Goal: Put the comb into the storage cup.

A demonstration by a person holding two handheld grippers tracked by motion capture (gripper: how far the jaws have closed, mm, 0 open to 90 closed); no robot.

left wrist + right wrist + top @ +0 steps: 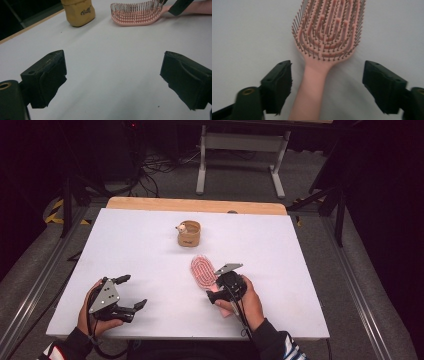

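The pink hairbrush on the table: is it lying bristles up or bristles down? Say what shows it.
Bristles up. The hairbrush lies flat on the white table, its bristle tips pointing up towards the right gripper view's camera, handle towards that claw.

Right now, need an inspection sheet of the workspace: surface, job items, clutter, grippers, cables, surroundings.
Surface: white table top, wooden edge along the far side, bare around the items.
Job's things: pink hairbrush lying flat, bristles up, handle toward the person.
Clutter: small tan pouch standing upright, far of the brush, apart from it.
Grippers: right gripper open, jaws straddling the brush handle, pads not touching it; left gripper open, nothing between the jaws, low over the table.
Cables: one cable trails from the right gripper over the hand; loose cables on the floor beyond the table.
Surroundings: grey floor, white stand frame behind, dark sides.
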